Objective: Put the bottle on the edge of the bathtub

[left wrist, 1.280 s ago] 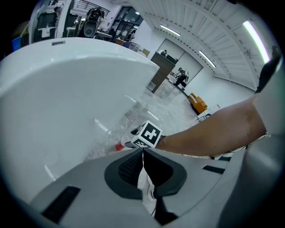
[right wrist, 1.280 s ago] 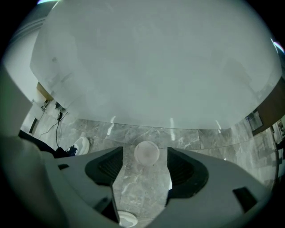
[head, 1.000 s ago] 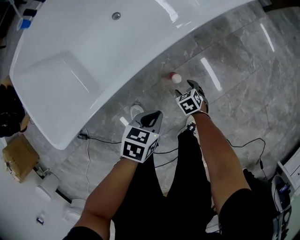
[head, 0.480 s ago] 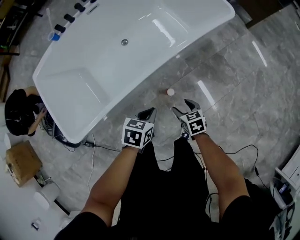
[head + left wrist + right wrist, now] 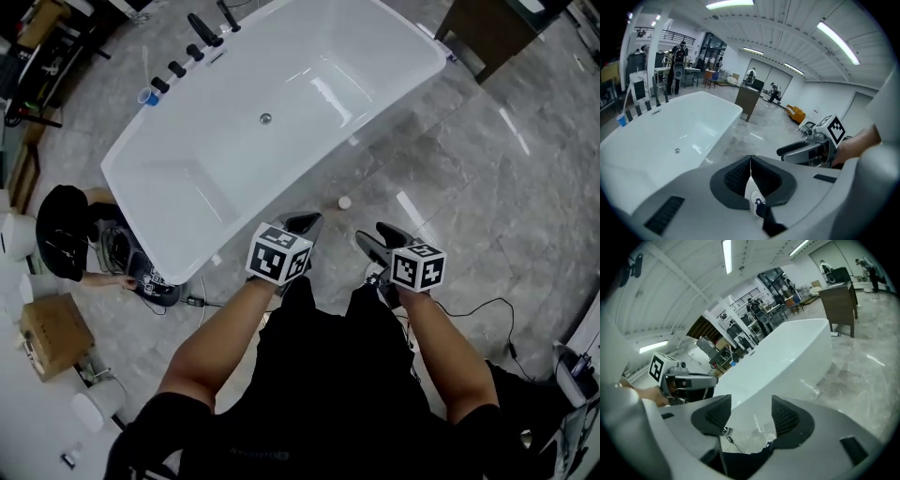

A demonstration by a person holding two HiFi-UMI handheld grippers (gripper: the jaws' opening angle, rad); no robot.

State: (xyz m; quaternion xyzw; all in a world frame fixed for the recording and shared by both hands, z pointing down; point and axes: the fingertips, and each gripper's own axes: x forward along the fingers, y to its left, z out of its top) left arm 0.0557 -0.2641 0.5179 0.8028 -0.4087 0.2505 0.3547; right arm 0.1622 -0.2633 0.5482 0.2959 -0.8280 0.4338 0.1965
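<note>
Tongs-wise, got left tongs (image 5: 305, 222) pinched shut on nothing and right tongs (image 5: 373, 234) spread wide, empty, with bottle (image 5: 345, 202) standing on the floor (image 5: 469, 187) near the bathtub (image 5: 225, 159), so reckon zero progress: grab, lift, set-down all left.

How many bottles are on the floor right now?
1: a small white bottle on the grey stone floor, beside the white bathtub. Others may be hidden.
</note>
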